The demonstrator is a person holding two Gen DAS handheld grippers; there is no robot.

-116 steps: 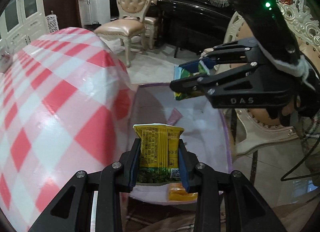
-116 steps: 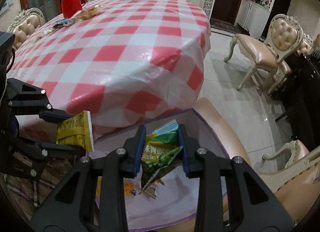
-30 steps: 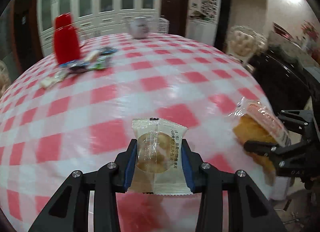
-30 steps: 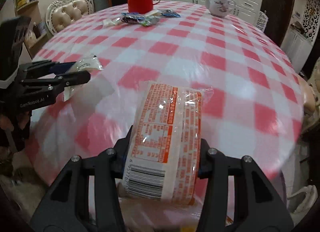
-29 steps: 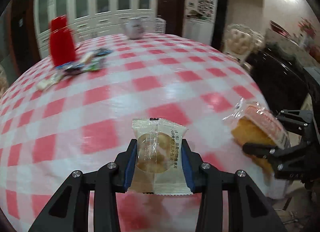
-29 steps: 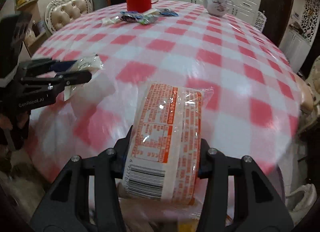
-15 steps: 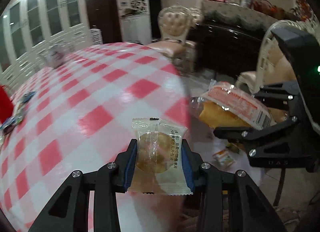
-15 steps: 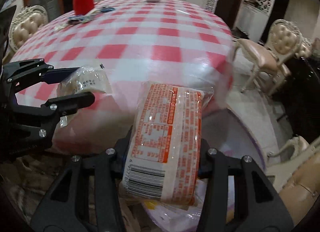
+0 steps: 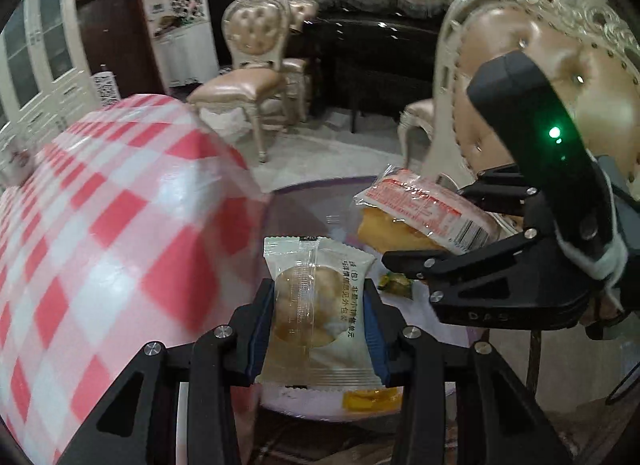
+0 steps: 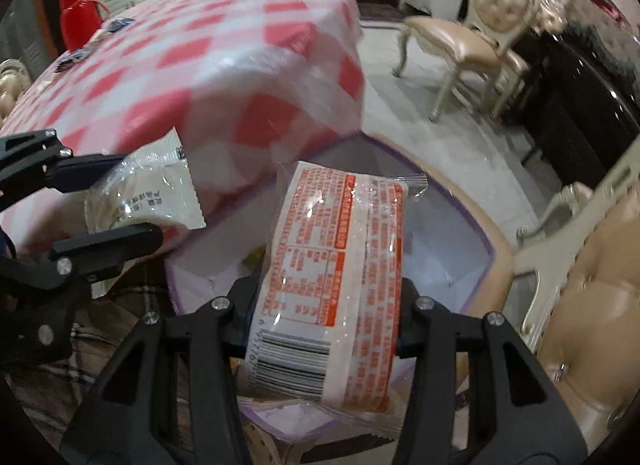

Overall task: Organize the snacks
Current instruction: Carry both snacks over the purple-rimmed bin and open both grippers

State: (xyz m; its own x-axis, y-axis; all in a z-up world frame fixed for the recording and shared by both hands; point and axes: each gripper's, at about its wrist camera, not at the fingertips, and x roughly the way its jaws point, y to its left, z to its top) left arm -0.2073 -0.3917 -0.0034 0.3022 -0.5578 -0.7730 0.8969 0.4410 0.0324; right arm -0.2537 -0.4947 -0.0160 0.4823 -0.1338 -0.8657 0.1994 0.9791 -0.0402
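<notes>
- My left gripper [image 9: 318, 325] had its fingers pinched on a round cake packet [image 9: 316, 305], low in the middle.
- My right gripper [image 10: 324, 305] squeezed an orange bread packet [image 10: 336, 277] over the purple bin [image 10: 476, 233].
- Some snacks lay inside; a few more [image 10: 76, 55] waited upper left on the tabletop [image 10: 224, 49].

Home dining room, checked-cloth table [image 10: 248, 45], ornate chairs [image 9: 256, 65], piano [image 9: 372, 53]

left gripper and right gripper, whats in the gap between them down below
In the left wrist view, between the left gripper and right gripper lies the purple-rimmed bin, with a green-yellow packet on its floor.
</notes>
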